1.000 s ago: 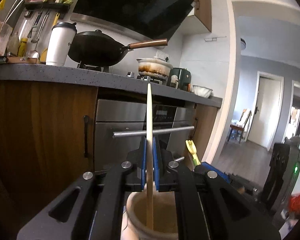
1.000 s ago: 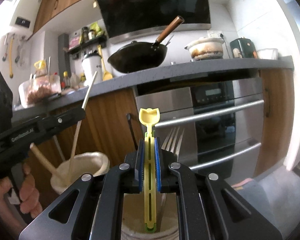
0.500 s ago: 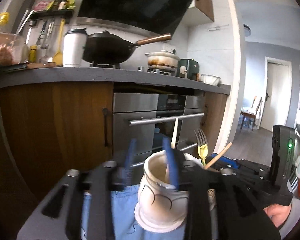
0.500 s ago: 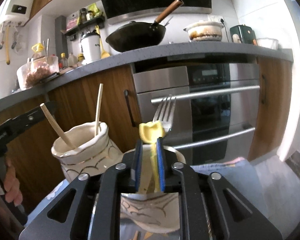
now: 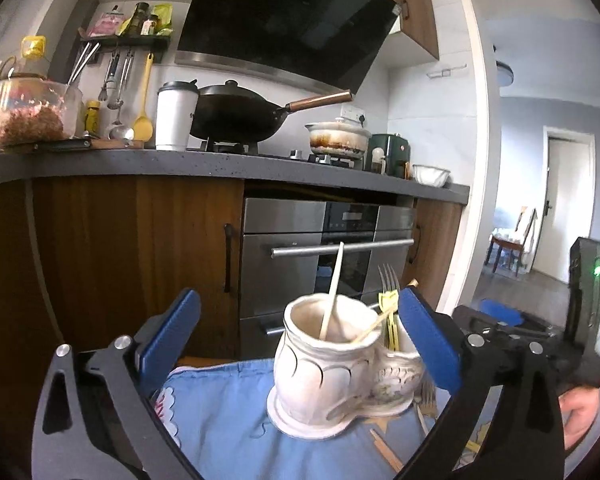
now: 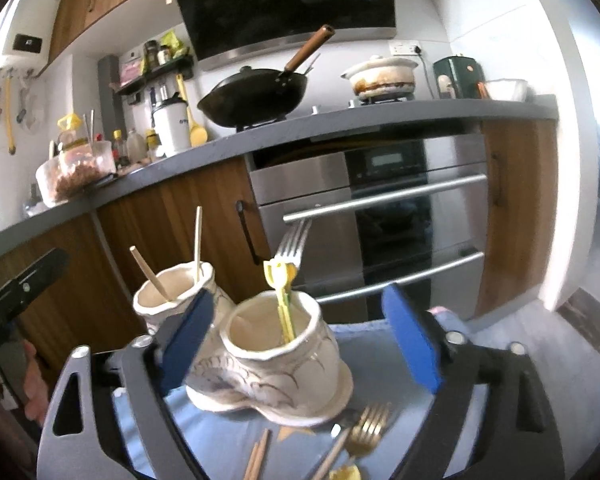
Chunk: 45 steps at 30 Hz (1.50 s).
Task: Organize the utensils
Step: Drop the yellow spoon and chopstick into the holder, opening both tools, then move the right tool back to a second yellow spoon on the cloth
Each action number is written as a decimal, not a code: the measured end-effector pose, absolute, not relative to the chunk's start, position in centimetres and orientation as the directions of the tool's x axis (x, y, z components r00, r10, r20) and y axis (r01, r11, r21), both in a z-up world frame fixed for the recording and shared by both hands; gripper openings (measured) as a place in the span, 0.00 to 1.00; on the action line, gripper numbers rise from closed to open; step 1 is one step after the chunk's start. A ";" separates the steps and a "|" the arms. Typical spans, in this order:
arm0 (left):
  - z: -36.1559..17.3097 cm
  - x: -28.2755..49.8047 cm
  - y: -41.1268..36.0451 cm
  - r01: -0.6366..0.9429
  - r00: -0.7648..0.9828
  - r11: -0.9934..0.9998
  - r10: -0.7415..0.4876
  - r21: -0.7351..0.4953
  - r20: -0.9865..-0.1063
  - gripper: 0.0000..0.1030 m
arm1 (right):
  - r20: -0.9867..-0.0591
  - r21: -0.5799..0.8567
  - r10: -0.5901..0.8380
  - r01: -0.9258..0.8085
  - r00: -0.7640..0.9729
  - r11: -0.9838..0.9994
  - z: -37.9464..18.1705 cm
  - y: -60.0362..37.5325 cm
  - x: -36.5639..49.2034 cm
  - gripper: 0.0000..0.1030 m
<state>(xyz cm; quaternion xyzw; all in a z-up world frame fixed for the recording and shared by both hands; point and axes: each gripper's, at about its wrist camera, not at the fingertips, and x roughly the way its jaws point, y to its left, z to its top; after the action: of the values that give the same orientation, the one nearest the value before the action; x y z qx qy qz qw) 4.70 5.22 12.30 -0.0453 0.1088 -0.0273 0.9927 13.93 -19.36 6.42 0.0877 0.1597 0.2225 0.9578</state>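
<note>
Both claws spread wide, gripping nothing: left claw (image 5: 298,340) before the chopstick pot (image 5: 324,364), right claw (image 6: 300,336) before the fork pot (image 6: 278,354). Pale chopstick (image 5: 332,292) and yellow plastic utensil (image 6: 281,300) standing inside; gold fork (image 6: 360,436) and loose chopsticks (image 6: 258,456) lying on the blue cloth (image 5: 220,412). Risk, likely: glazed, lumpy, joined ceramic pots tipping if knocked by a claw; thin metal fork slipping on soft, wrinkled fabric during pickup.

left wrist view: low, close behind the 2 white ceramic holders (image 5: 340,364), facing the steel oven (image 5: 324,264).
right wrist view: same holders (image 6: 260,344) and oven (image 6: 380,208), close, from the right.
</note>
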 end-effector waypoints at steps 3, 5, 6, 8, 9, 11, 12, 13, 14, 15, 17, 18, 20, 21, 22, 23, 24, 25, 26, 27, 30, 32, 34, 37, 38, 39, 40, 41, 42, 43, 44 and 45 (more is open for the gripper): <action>11.9 3.9 4.7 0.045 0.969 0.995 -0.065 -0.088 -0.239 0.95 | -0.265 0.231 0.439 -0.385 0.859 0.893 6.4 -20.3 12.7 0.93; 11.3 3.4 4.3 0.057 0.961 0.995 -0.076 -0.082 -0.268 0.95 | -0.269 0.221 0.427 -0.376 0.864 0.900 6.3 -20.8 12.0 0.95; 11.0 3.3 4.0 0.054 0.956 0.996 -0.072 -0.072 -0.283 0.95 | -0.276 0.218 0.418 -0.368 0.866 0.904 6.1 -21.2 11.6 0.95; 10.2 3.0 3.4 0.057 0.944 0.997 -0.071 -0.053 -0.321 0.95 | -0.293 0.220 0.405 -0.351 0.866 0.910 5.6 -21.8 11.1 0.95; 9.7 2.8 3.2 0.051 0.941 0.998 -0.063 -0.044 -0.334 0.95 | -0.299 0.224 0.401 -0.345 0.866 0.911 5.4 -22.0 10.9 0.95; 8.9 2.5 2.7 0.053 0.934 0.998 -0.060 -0.030 -0.353 0.95 | -0.318 0.228 0.392 -0.332 0.863 0.915 4.8 -22.5 10.6 0.95; 8.5 2.4 2.4 0.052 0.929 0.998 -0.057 -0.022 -0.365 0.95 | -0.331 0.225 0.383 -0.322 0.863 0.920 4.4 -22.7 10.4 0.95; 7.9 2.3 2.0 0.049 0.923 0.999 -0.048 -0.007 -0.383 0.95 | -0.342 0.219 0.373 -0.313 0.862 0.924 4.0 -22.8 10.2 0.95; 7.5 2.3 1.8 0.045 0.919 0.999 -0.040 0.004 -0.391 0.95 | -0.353 0.210 0.365 -0.307 0.862 0.928 3.6 -22.9 10.0 0.95; 7.1 2.1 1.5 0.040 0.920 0.999 -0.030 0.017 -0.391 0.95 | -0.366 0.192 0.351 -0.299 0.862 0.935 3.1 -23.0 9.8 0.95; 6.2 1.7 0.8 0.026 0.922 0.998 -0.006 0.048 -0.386 0.95 | -0.390 0.162 0.333 -0.292 0.858 0.943 2.3 -23.0 9.4 0.95; 5.7 1.5 0.5 0.019 0.923 0.998 0.005 0.059 -0.385 0.95 | -0.408 0.146 0.329 -0.295 0.852 0.944 1.8 -23.0 9.3 0.95; 4.9 1.3 0.1 -0.009 0.923 0.997 0.039 0.080 -0.383 0.95 | -0.443 0.111 0.321 -0.305 0.837 0.946 0.8 -22.7 8.9 0.95; 4.3 1.4 -0.1 -0.009 0.920 0.996 0.041 0.084 -0.390 0.95 | -0.460 0.089 0.313 -0.308 0.831 0.947 0.4 -22.5 8.8 0.95; 3.8 1.5 -0.2 -0.003 0.914 0.997 0.033 0.075 -0.404 0.95 | -0.476 0.068 0.303 -0.309 0.825 0.948 0.0 -22.4 8.7 0.95; 3.6 1.7 -0.1 0.000 0.908 0.998 0.026 0.062 -0.418 0.95 | -0.493 0.049 0.295 -0.313 0.818 0.949 -0.4 -22.2 8.6 0.95; 3.2 1.9 0.1 0.005 0.899 0.999 0.012 0.038 -0.438 0.95 | -0.513 0.033 0.294 -0.324 0.806 0.946 -0.9 -22.0 8.5 0.95; 2.7 2.2 0.4 0.012 0.888 1.000 -0.009 0.005 -0.461 0.95 | -0.529 0.023 0.294 -0.333 0.796 0.943 -1.3 -21.9 8.3 0.95; 2.3 2.3 0.5 0.015 0.880 1.000 -0.021 -0.017 -0.475 0.95 | -0.543 0.015 0.294 -0.341 0.786 0.940 -1.6 -21.8 8.2 0.95; 1.8 2.5 0.7 0.012 0.873 0.999 -0.026 -0.031 -0.487 0.95 | -0.561 0.010 0.295 -0.350 0.773 0.937 -2.1 -21.6 8.1 0.95; 1.0 2.6 0.6 0.007 0.867 1.000 -0.018 -0.025 -0.498 0.95 | -0.598 0.004 0.294 -0.364 0.746 0.931 -2.8 -21.4 8.2 0.95; 0.8 2.6 0.5 0.007 0.867 1.000 -0.014 -0.016 -0.498 0.95 | -0.614 0.006 0.296 -0.370 0.732 0.929 -3.1 -21.2 8.4 0.93; 0.6 2.6 0.2 0.017 0.866 1.000 -0.021 -0.012 -0.500 0.95 | -0.628 0.007 0.295 -0.374 0.720 0.928 -3.4 -20.9 8.7 0.92; 0.5 2.5 0.0 0.023 0.867 1.000 -0.020 0.000 -0.498 0.95 | -0.650 0.006 0.292 -0.380 0.701 0.925 -3.9 -20.5 9.1 0.81; 0.5 2.5 0.0 0.026 0.866 1.000 -0.021 0.002 -0.500 0.95 | -0.661 0.003 0.284 -0.376 0.694 0.927 -4.2 -20.4 9.3 0.79; 0.5 2.5 -0.1 0.029 0.865 1.000 -0.024 0.003 -0.501 0.95 | -0.669 0.001 0.278 -0.374 0.689 0.928 -4.4 -20.3 9.4 0.74; 0.5 2.5 -0.2 0.031 0.865 1.000 -0.025 0.004 -0.501 0.95 | -0.676 0.002 0.276 -0.373 0.683 0.928 -4.5 -20.2 9.5 0.68; 0.5 2.5 -0.2 0.032 0.865 0.999 -0.026 0.004 -0.501 0.95 | -0.683 0.003 0.273 -0.372 0.677 0.928 -4.7 -20.1 9.6 0.66; 0.5 2.6 -0.2 0.033 0.865 0.999 -0.027 0.003 -0.501 0.95 | -0.689 0.003 0.273 -0.373 0.671 0.928 -4.8 -20.0 9.7 0.62; 0.5 2.6 -0.2 0.034 0.863 0.999 -0.029 0.001 -0.504 0.95 | -0.693 0.004 0.273 -0.375 0.667 0.927 -4.9 -19.9 9.8 0.60; 0.4 2.6 -0.2 0.035 0.862 0.999 -0.030 0.000 -0.507 0.95 | -0.694 0.003 0.273 -0.376 0.666 0.927 -5.0 -19.9 9.8 0.59; 0.5 2.6 -0.2 0.034 0.861 0.999 -0.030 0.000 -0.507 0.95 | -0.697 0.004 0.274 -0.378 0.663 0.926 -5.1 -19.7 9.8 0.56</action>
<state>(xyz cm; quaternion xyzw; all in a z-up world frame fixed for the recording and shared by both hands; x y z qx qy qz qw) 2.60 -0.18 0.46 0.0044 0.2629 -0.0165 0.9647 9.77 -19.74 -5.08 -0.0708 0.3692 0.1794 0.9091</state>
